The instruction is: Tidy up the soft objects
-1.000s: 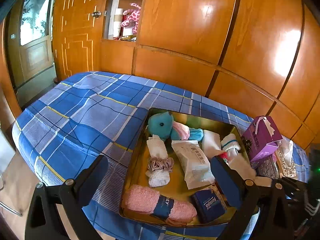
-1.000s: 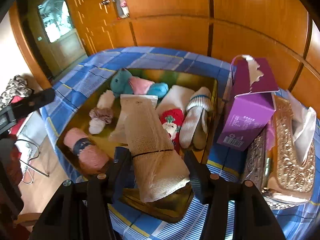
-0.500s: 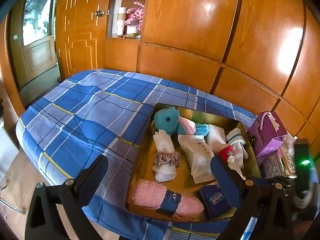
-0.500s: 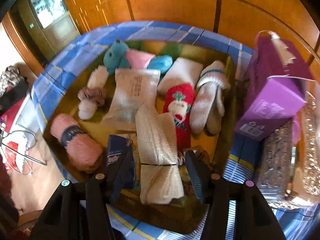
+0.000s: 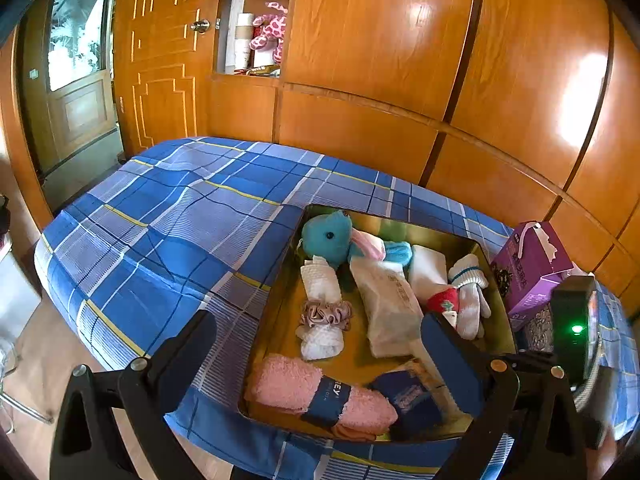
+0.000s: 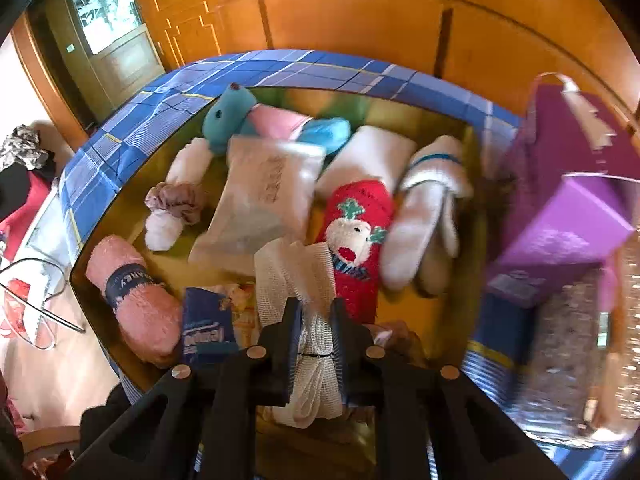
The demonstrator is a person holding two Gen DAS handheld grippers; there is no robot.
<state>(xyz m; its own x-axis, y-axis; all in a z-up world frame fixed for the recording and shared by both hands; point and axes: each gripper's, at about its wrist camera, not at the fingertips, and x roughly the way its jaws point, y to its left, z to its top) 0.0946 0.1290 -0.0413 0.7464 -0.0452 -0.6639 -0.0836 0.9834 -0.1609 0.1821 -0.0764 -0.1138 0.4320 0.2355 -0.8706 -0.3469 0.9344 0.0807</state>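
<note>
Wood-panelled room; a bed under a blue plaid cover [image 5: 168, 216] stands against the panel wall [image 5: 400, 40], with a gold tray [image 5: 276, 320] on its near corner. Right claw [image 6: 316, 330] reaches low over the tray's near rim, jaws pinched tight on a cream mesh cloth roll [image 6: 298, 276]; the roll bulges out beyond the pads and lies along the claw's axis, inside the tray at its near edge. Left claw [image 5: 320, 356] hangs higher, outside the tray's near-left corner, jaws spread wide, nothing between them. Tray contents, from the far rim inward: teal plush toy [image 5: 328, 236], white folded cloth [image 5: 428, 268], white socks [image 5: 468, 296], pale packet [image 5: 388, 304] in the middle, white roll with a mauve scrunchie [image 5: 324, 316] around it on the tray's left side, red Christmas sock [image 6: 356, 232] just right of the mesh roll, touching it. At the near rim: pink towel roll [image 5: 288, 384] with a navy band, navy tissue pack [image 6: 204, 320] beside it. Tray is crowded, items touching. Purple tissue box [image 6: 568, 208] stands just outside the tray's right wall. Left of the tray, the bed cover lies bare out to the bed's edge.
</note>
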